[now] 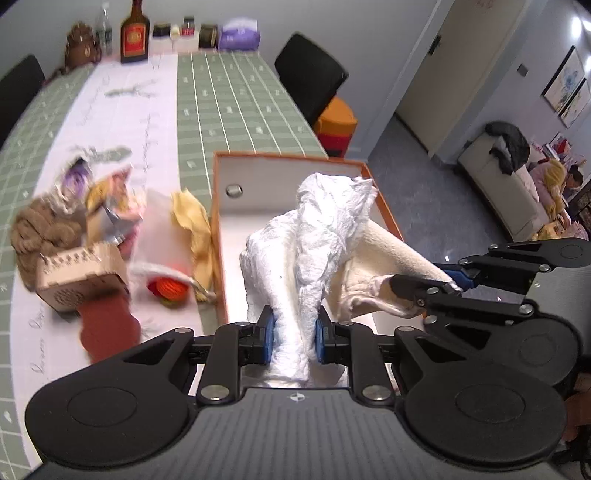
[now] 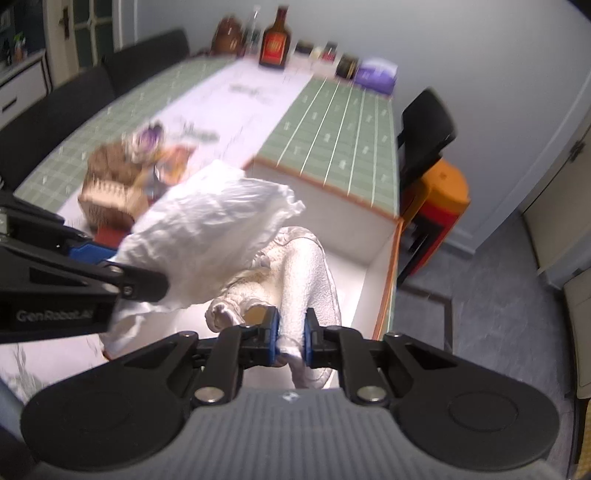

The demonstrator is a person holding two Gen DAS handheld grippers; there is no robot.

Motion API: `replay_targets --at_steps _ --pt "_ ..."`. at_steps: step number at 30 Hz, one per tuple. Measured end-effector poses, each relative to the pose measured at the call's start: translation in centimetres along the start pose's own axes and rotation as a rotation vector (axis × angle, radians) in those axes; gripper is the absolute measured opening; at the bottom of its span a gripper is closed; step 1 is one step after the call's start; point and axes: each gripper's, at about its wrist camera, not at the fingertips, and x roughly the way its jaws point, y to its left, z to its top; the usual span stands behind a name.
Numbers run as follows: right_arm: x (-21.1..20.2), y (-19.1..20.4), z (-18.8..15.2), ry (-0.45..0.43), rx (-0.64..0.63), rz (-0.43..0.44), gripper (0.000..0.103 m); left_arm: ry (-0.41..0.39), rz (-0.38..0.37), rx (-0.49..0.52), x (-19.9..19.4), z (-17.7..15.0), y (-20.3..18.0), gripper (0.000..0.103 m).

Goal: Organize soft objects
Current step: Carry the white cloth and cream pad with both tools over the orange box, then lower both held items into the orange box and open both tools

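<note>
My left gripper (image 1: 294, 336) is shut on a crumpled white cloth (image 1: 325, 225) and holds it over the orange-rimmed white box (image 1: 221, 206). My right gripper (image 2: 291, 338) is shut on a cream fleecy towel (image 2: 306, 273), also over the box (image 2: 388, 295). In the left wrist view the right gripper (image 1: 452, 284) comes in from the right, pinching the towel (image 1: 391, 251). In the right wrist view the left gripper (image 2: 110, 264) comes in from the left, with the white cloth (image 2: 207, 236) hanging beside the towel.
Left of the box lie a yellow cloth (image 1: 194, 221), a red-orange knitted item (image 1: 171, 288), a dark red cloth (image 1: 105, 328), a wooden box (image 1: 79, 277), a brown plush (image 1: 40, 229) and packets. Bottles and jars (image 1: 135, 33) stand at the table's far end. Black chairs (image 1: 310, 81) flank the table.
</note>
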Motion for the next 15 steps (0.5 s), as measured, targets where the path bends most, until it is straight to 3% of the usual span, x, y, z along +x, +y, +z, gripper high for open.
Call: replay_targets --at_steps 7,15 --pt "3.6 -0.4 -1.0 0.106 -0.079 0.083 0.011 0.166 0.008 -0.021 4.3 0.3 -1.3 0.023" --pt "7.4 -1.6 -1.7 0.205 -0.126 0.145 0.012 0.310 0.070 0.014 8.3 0.7 -2.0 0.024"
